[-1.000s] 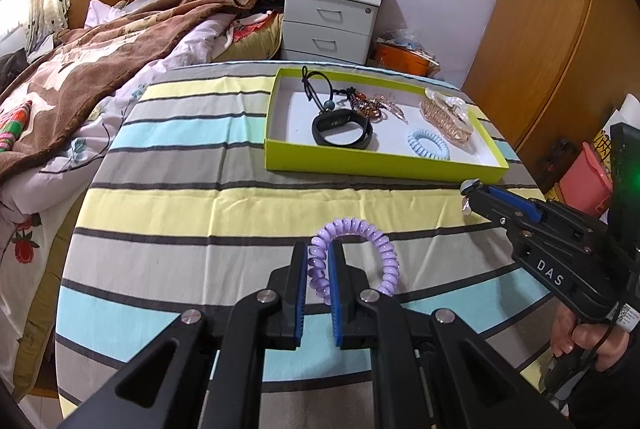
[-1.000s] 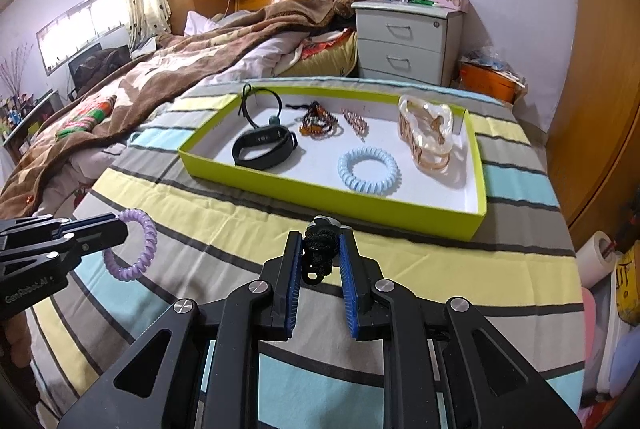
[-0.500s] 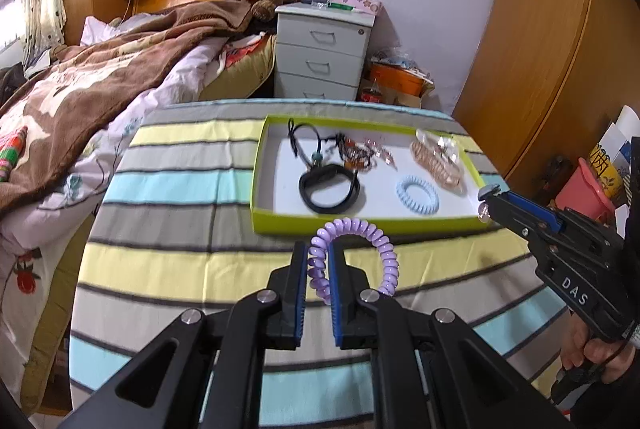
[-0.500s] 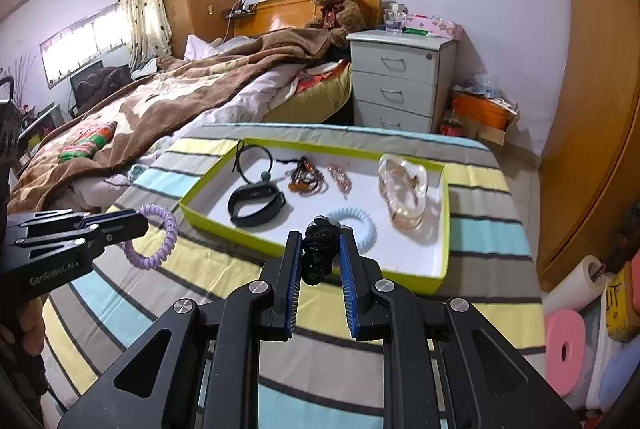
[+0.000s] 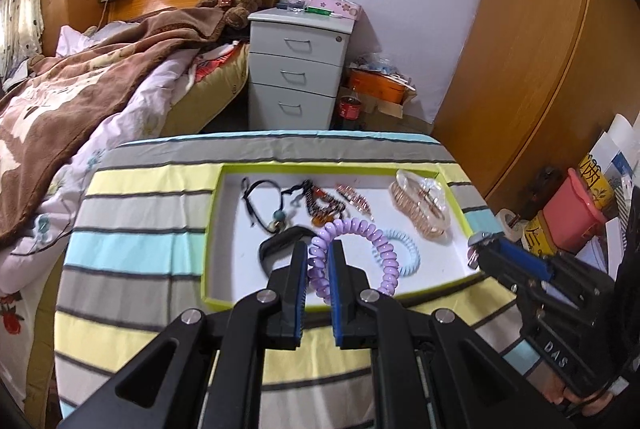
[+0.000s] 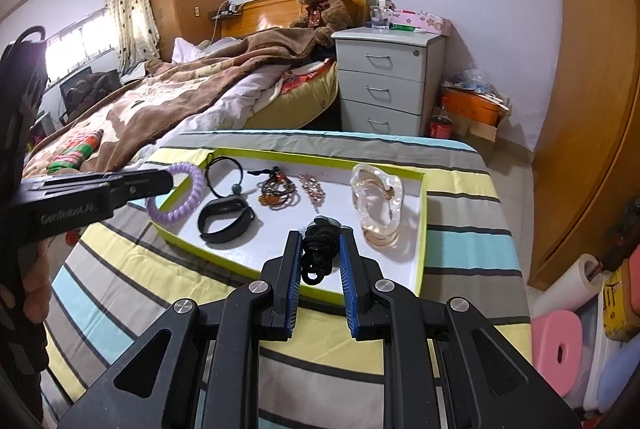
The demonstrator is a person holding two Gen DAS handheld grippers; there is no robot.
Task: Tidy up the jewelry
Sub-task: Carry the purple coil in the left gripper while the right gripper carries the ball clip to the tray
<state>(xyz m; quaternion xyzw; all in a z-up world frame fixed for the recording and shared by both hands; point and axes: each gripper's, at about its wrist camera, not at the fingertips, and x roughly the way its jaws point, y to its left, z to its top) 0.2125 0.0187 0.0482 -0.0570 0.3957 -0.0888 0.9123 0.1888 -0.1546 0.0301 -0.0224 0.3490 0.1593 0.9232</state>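
Observation:
My left gripper (image 5: 318,253) is shut on a purple spiral hair tie (image 5: 384,249), held above the near part of the lime-green tray (image 5: 212,229). In the right wrist view, that tie (image 6: 180,197) hangs by the tray's left rim. A bundle of black cord (image 6: 316,263) sits between the pads of my right gripper (image 6: 320,243), shut on it over the tray's front edge (image 6: 420,229). Inside lie a black band (image 6: 224,219), a beaded bracelet (image 6: 276,191), a pink clip (image 6: 312,189), a clear claw clip (image 6: 378,205) and a light blue coil tie (image 5: 408,257).
The tray rests on a table with a striped cloth (image 5: 140,249). A bed with a brown blanket (image 5: 60,109) runs along the left. A grey nightstand (image 5: 296,69) stands behind. A wooden wardrobe (image 6: 592,109), a pink stool (image 6: 560,349) and boxes crowd the right.
Both grippers have risen and moved forward over the tray with their loads still held. The tray now lies close under the fingertips instead of far ahead.

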